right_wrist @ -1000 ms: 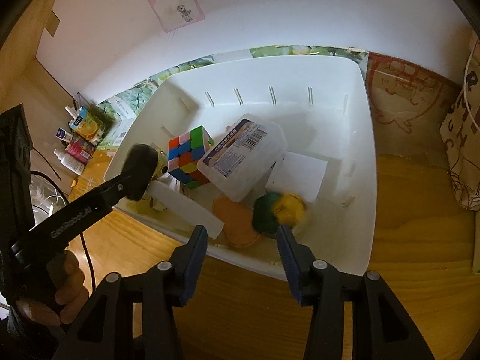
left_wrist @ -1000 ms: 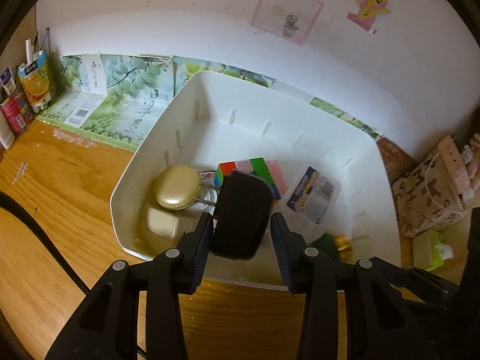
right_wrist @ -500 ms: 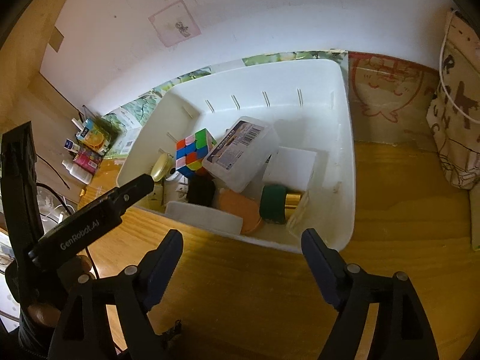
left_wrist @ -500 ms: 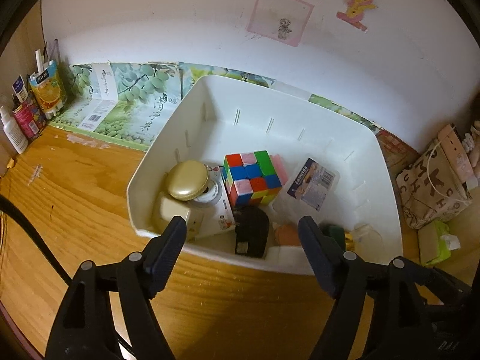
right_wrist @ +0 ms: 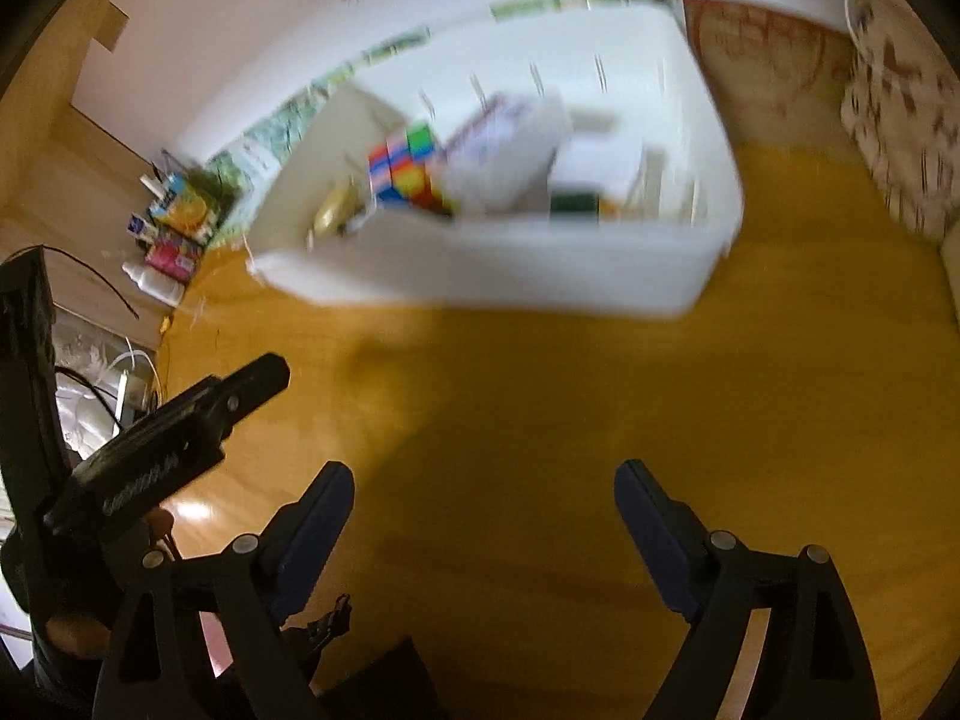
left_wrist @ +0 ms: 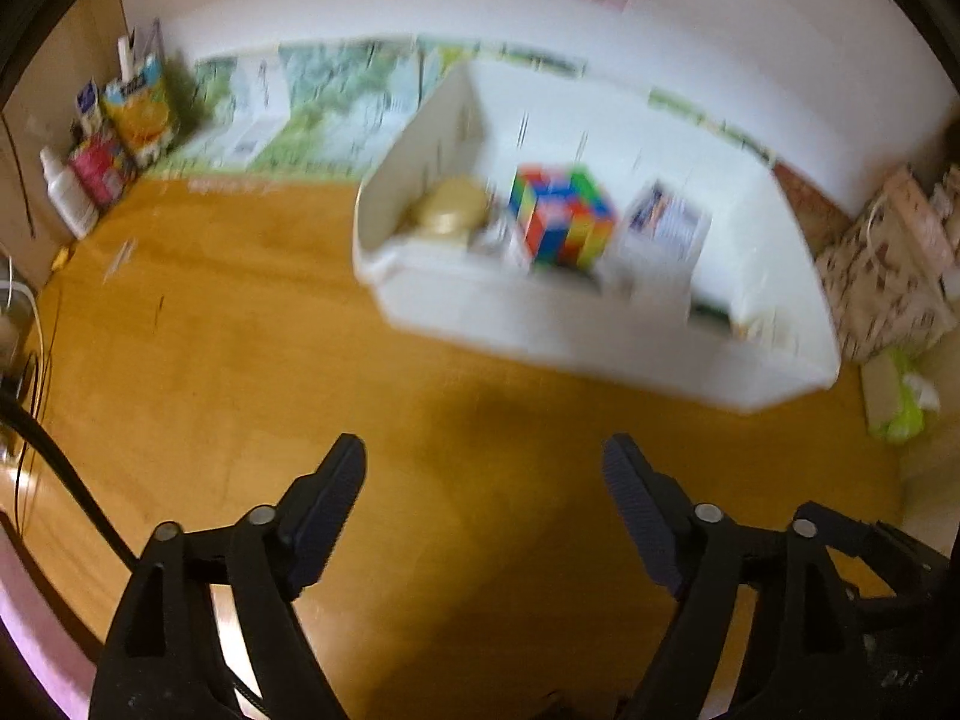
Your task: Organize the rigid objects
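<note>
A white bin [left_wrist: 540, 312] [right_wrist: 510, 276] stands on the wooden table and holds a colour cube [left_wrist: 561, 219] [right_wrist: 405, 171], a gold round case [left_wrist: 447, 210] [right_wrist: 333, 213], a labelled clear box [left_wrist: 663, 222] [right_wrist: 498, 144] and a green-and-gold item [right_wrist: 579, 204]. Both views are blurred. My left gripper [left_wrist: 483, 465] hangs over bare wood in front of the bin, its jaws opening with nothing between them. My right gripper [right_wrist: 483, 489] is likewise in front of the bin, jaws opening and empty. The left gripper's finger [right_wrist: 240, 390] shows at the left of the right wrist view.
Small cartons and a white bottle [left_wrist: 69, 198] stand at the far left by the wall. A patterned paper bag [left_wrist: 888, 264] sits right of the bin, with a green packet [left_wrist: 900, 408] below it. Cables [left_wrist: 36, 420] run along the left table edge.
The left gripper let go of the black object, which went into the bin. Both grippers opened wide and drew back from the bin, which now looks farther away.
</note>
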`<control>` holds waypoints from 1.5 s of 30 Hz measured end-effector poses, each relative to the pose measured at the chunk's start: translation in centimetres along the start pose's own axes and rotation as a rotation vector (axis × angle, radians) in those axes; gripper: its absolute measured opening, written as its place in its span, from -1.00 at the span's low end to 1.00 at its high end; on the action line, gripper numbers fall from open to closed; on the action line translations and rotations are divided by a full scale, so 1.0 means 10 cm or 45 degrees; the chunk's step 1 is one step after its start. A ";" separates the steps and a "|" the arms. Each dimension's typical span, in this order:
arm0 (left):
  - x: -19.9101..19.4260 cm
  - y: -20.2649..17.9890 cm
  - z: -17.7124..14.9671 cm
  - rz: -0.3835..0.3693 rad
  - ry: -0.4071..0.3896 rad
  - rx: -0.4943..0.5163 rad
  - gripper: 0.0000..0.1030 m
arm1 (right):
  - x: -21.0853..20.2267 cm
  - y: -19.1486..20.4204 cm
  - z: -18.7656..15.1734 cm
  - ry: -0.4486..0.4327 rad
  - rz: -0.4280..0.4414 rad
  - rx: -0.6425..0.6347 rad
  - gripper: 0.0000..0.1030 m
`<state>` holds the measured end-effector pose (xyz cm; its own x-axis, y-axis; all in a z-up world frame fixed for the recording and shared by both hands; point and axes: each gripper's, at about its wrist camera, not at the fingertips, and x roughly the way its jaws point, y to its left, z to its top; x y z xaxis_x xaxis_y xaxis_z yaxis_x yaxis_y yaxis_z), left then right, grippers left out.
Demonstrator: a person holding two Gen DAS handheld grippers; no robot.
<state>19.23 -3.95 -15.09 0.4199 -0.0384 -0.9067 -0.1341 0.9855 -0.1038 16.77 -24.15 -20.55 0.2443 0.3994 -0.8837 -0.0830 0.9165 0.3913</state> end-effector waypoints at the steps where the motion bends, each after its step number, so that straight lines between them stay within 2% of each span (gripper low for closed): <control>1: 0.01 0.02 -0.08 0.005 0.033 0.005 0.73 | 0.04 0.03 -0.07 0.026 -0.005 0.009 0.73; 3: 0.02 0.03 -0.22 0.000 0.105 0.038 0.73 | 0.11 0.10 -0.20 0.068 -0.008 0.013 0.73; 6: -0.01 0.07 -0.33 0.017 0.161 0.078 0.73 | 0.16 0.21 -0.35 0.103 -0.003 0.024 0.75; 7: -0.02 0.10 -0.35 0.021 0.170 0.080 0.73 | 0.17 0.24 -0.40 0.109 -0.001 0.037 0.84; 8: -0.04 0.14 -0.36 0.015 0.179 0.079 0.73 | 0.18 0.26 -0.43 0.113 -0.005 0.045 1.00; 16: -0.24 0.54 -0.43 -0.009 0.236 0.067 0.73 | 0.08 0.60 -0.52 0.057 -0.084 0.071 1.00; 19: -0.37 0.70 -0.46 -0.008 0.256 0.106 0.73 | 0.03 0.76 -0.60 0.036 -0.098 0.076 1.00; 23: -0.52 0.84 -0.42 -0.013 0.235 0.193 0.74 | -0.02 0.93 -0.75 0.009 -0.071 0.223 1.00; 28: -0.68 1.02 -0.34 -0.046 0.191 0.258 0.74 | -0.12 1.26 -0.86 -0.050 -0.103 0.260 1.00; 32: -0.77 1.07 -0.29 -0.082 0.154 0.306 0.74 | -0.30 1.35 -0.94 -0.126 -0.144 0.302 1.00; 37: -0.87 1.05 -0.22 -0.130 0.115 0.345 0.74 | -0.44 1.44 -0.96 -0.157 -0.185 0.301 1.00; 40: -0.92 0.99 -0.18 -0.120 0.067 0.373 0.74 | -0.52 1.48 -0.95 -0.172 -0.186 0.280 1.00; 45: -1.07 0.95 -0.06 -0.099 -0.058 0.315 0.74 | -0.69 1.48 -0.89 -0.184 -0.194 0.224 1.00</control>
<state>12.90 5.76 -6.63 0.4611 -0.1133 -0.8801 0.1214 0.9905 -0.0639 5.26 -13.18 -10.94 0.3776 0.2381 -0.8948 0.1314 0.9428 0.3063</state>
